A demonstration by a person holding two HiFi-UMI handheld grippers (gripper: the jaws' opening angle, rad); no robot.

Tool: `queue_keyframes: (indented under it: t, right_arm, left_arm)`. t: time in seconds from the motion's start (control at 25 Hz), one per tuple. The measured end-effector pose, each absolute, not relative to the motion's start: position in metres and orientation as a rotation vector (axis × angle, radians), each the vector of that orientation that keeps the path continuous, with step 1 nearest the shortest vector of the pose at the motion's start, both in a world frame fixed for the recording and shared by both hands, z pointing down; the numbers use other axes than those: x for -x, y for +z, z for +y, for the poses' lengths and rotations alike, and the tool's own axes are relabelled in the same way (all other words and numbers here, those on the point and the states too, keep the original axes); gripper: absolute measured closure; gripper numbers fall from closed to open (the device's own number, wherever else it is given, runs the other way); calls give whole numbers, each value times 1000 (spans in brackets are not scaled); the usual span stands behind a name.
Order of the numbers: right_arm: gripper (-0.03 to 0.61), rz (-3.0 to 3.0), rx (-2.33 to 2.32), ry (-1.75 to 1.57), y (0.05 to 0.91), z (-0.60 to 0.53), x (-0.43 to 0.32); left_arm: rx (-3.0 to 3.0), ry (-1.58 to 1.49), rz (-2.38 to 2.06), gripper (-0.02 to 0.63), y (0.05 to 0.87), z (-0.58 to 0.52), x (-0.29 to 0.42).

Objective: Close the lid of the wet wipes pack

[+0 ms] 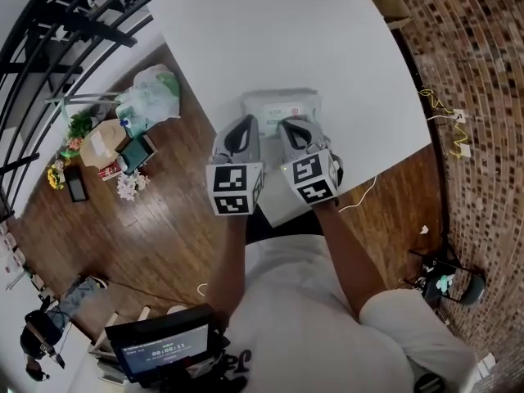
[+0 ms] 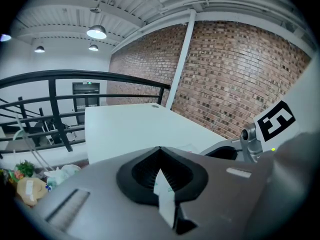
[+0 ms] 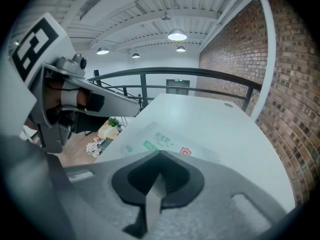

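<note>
left tool [image 1: 243, 126] jaws together, empty | right tool [image 1: 293, 127] likewise closed on nothing | wet wipes pack [image 1: 281, 103] flat on surface [image 1: 270, 31] just ahead of both tips | lid state unclear | risk: off-centre press skids soft pack, lid fails to latch

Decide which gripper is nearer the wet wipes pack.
Right, though only narrowly. The right gripper reaches over the near edge of the wet wipes pack; the left gripper sits at its near left corner.
</note>
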State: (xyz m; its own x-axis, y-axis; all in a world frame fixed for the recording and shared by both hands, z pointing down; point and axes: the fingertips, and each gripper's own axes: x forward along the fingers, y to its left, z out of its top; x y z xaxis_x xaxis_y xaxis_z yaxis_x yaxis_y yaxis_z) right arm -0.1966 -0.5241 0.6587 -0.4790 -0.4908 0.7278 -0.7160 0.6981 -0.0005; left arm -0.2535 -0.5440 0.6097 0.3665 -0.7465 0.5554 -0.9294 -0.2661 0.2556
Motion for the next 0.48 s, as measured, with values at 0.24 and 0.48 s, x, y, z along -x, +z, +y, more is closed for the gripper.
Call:
queue_keyframes:
  t: [0.24,0.48]
  right_arm:
    - [588,-2174,-952,417,654,-525,198]
    - [588,-2239,-1039,398,604,-525,198]
  left_arm:
    - [-2099,439,-1469,598,602,-535,265]
    - [-2171,382,-1515,598,558,-537,272]
